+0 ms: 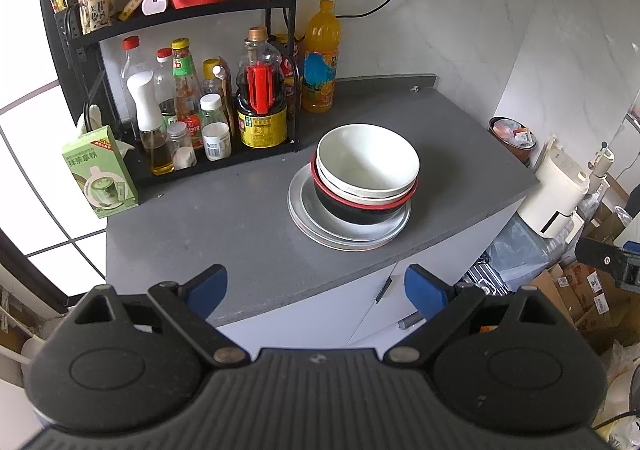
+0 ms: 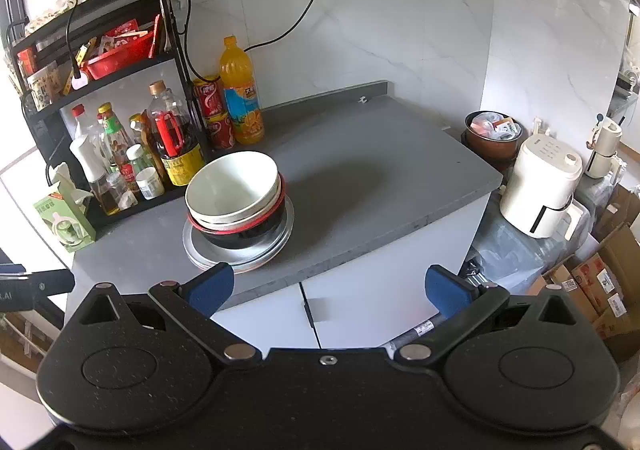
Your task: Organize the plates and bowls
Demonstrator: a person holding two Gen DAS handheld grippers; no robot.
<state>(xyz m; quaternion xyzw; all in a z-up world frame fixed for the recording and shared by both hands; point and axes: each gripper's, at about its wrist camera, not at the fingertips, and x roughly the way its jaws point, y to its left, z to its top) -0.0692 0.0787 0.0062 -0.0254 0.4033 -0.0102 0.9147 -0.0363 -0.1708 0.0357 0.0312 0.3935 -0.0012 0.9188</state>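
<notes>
My right camera shows red cans (image 2: 214,112) beside the orange drink bottle (image 2: 241,90); my left camera mostly hides them behind the rack (image 1: 294,62). On the grey worktop (image 1: 224,210), white bowls (image 1: 368,160) nest in a red-rimmed black bowl (image 1: 362,210) atop stacked silver plates (image 1: 308,218). My left hand-held gripper (image 1: 316,290) and right hand-held gripper (image 2: 330,288) are both spread wide, empty, short of the worktop's front edge.
</notes>
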